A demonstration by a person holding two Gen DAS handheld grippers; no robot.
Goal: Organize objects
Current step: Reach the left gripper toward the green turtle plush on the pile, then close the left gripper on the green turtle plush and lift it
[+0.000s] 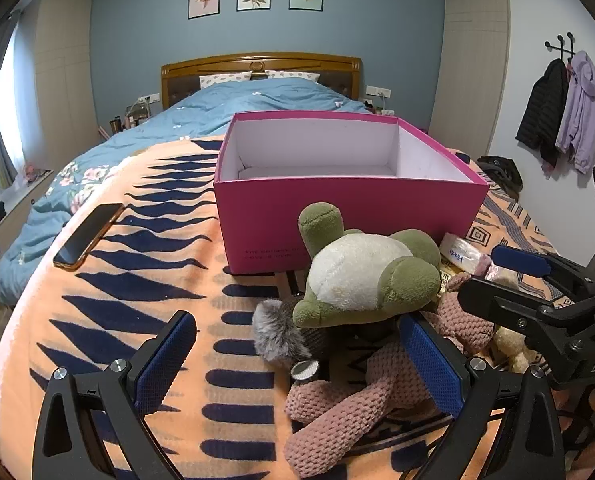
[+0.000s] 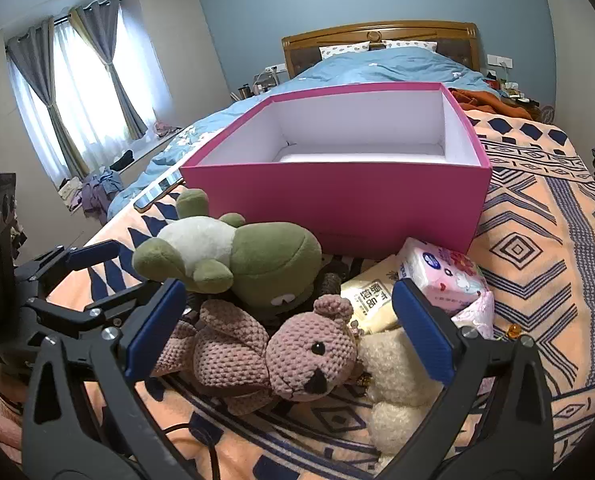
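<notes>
On the left of the orange patterned blanket (image 1: 145, 264) we see a phone (image 1: 87, 236) lying flat, well apart from the toys. Our left gripper (image 1: 297, 364) hangs spread wide and pinches nothing; its right pad sits just over the pink knitted bear (image 2: 297, 356). Beyond, the pink box (image 1: 349, 224) stands open and empty on the far side of the pile. The green plush (image 1: 361, 276) lies on its back against the box's near wall, atop the bear. Our right gripper (image 2: 289, 332) is likewise spread, bracketing the bear's head without touching. A cream plush (image 2: 397, 380) lies just right of the bear, and tissue packs (image 2: 445, 276) rest near the box's right corner.
</notes>
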